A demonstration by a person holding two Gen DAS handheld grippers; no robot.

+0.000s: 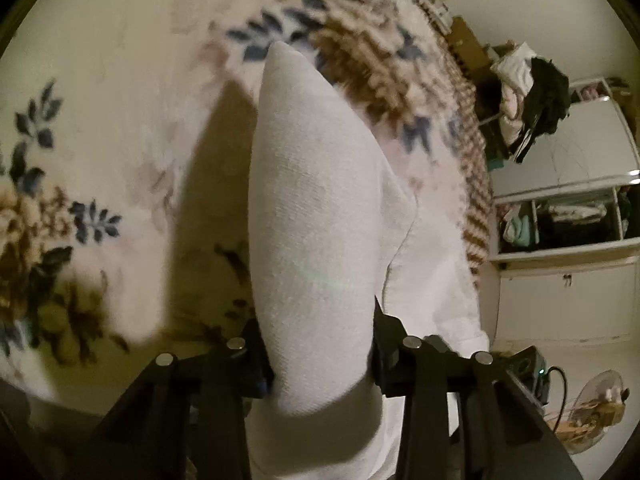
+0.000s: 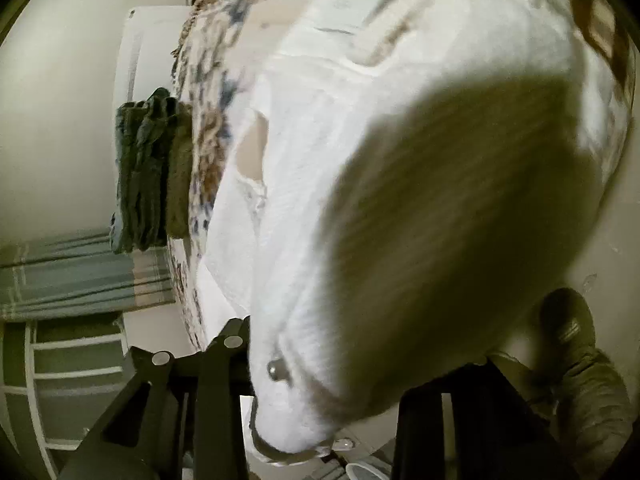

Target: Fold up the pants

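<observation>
The white pants (image 1: 320, 216) hang lifted over a floral bedspread (image 1: 100, 100). My left gripper (image 1: 320, 360) is shut on a thick fold of the white fabric, which rises in a tall ridge ahead of the fingers. My right gripper (image 2: 320, 392) is shut on the waistband end of the pants (image 2: 360, 200), where a metal button (image 2: 276, 368) shows. The fabric drapes over the right fingers and hides most of them. A ripped hole (image 2: 252, 152) shows in one leg.
The bedspread's fringed edge (image 1: 476, 200) runs along the right. Beyond it stand a white shelf unit (image 1: 568, 220) and a pile of clothes (image 1: 528, 100). A dark garment (image 2: 152, 168) hangs off the bed edge. A shoe (image 2: 568, 324) and a fan (image 1: 592, 412) are on the floor.
</observation>
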